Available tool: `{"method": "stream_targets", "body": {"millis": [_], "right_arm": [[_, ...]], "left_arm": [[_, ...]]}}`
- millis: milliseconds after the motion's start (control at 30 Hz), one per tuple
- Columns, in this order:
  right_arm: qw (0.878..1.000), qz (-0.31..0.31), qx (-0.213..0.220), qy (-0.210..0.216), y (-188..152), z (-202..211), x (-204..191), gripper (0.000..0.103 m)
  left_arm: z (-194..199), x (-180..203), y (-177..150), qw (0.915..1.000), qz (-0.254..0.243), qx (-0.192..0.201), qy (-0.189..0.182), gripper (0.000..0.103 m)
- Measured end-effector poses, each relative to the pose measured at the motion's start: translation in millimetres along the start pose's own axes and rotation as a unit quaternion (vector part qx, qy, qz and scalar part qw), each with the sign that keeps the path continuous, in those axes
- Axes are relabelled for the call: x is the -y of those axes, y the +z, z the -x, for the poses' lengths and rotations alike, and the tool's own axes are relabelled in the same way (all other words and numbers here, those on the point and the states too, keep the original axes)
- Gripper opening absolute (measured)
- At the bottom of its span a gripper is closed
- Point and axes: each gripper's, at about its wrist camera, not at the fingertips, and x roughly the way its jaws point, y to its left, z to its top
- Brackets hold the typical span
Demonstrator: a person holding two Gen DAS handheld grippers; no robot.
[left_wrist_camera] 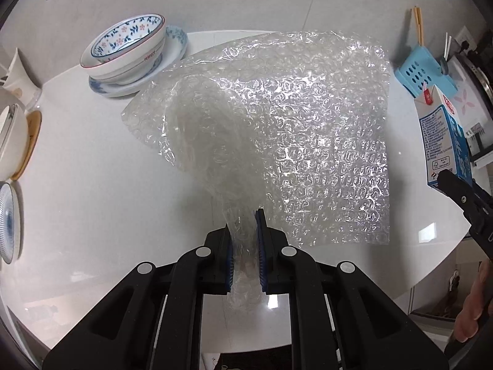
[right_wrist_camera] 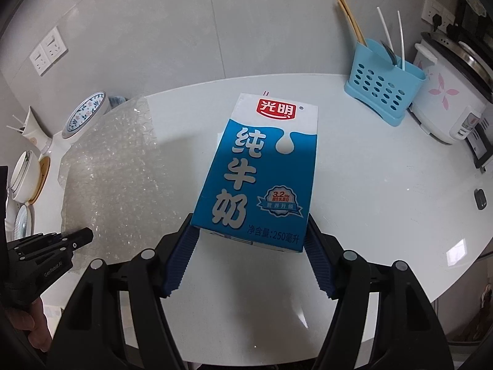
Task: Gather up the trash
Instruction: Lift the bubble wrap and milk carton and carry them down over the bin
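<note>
At centre frame of the left wrist view, the left gripper [left_wrist_camera: 245, 246] pinches a bunched corner of a bubble wrap sheet [left_wrist_camera: 277, 129] between its blue-padded jaws; the sheet rises and fans out above the white round table [left_wrist_camera: 92, 185], hiding much of the tabletop behind it. Upper left of the same view: a floral bowl [left_wrist_camera: 126, 41] stacked on a blue-patterned plate [left_wrist_camera: 172, 61]. At the left edge, a white bowl [left_wrist_camera: 12, 141] sits on a wooden coaster [left_wrist_camera: 30, 141]. At the right edge, the milk carton [left_wrist_camera: 446, 141] appears with the right gripper's black finger against its lower corner.

At centre frame of the right wrist view, the right gripper [right_wrist_camera: 249, 252] clamps the base of the blue-and-white milk carton [right_wrist_camera: 262, 169], one ribbed blue pad on each side; the carton tilts away from the camera, above the table [right_wrist_camera: 385, 200]. Left of centre, the bubble wrap sheet [right_wrist_camera: 114, 169] is visible, with the left gripper [right_wrist_camera: 77, 237] at its lower edge. Upper right: a blue perforated utensil holder [right_wrist_camera: 382, 92] containing chopsticks [right_wrist_camera: 351, 18], and beside it a white rice cooker [right_wrist_camera: 446, 101] with pink flower markings. Wall sockets [right_wrist_camera: 49, 51] occupy the upper left.
</note>
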Motion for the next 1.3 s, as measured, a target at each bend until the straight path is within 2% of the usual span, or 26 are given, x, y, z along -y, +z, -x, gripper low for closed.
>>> {"method": "stream_targets", "body": {"millis": [200,667,1000,1067,1300], "right_arm": [[1.000,0.000,0.009,0.002,-28,22,10,0.065],[1.000,-0.004,0.010,-0.006,-103,63,49,0.065],[1.000,-0.006,-0.012,-0.011,-158,78,74,0.064],[1.000,-0.008,-0.016,-0.008,-169,80,80,0.064],[1.000,-0.008,-0.029,-0.004,-204,85,97,0.064]], "left_arm": [[-1,30,-14,1.0000,-0.006,0.001,-0.005,0.011],[16,55,-78,0.9994,-0.023,-0.011,-0.022,0.011],[16,56,-83,0.9982,-0.044,-0.026,-0.030,0.011],[15,57,-85,0.9973,-0.048,-0.030,-0.048,0.011],[12,56,-89,0.9967,-0.057,-0.038,-0.043,0.011]]}}
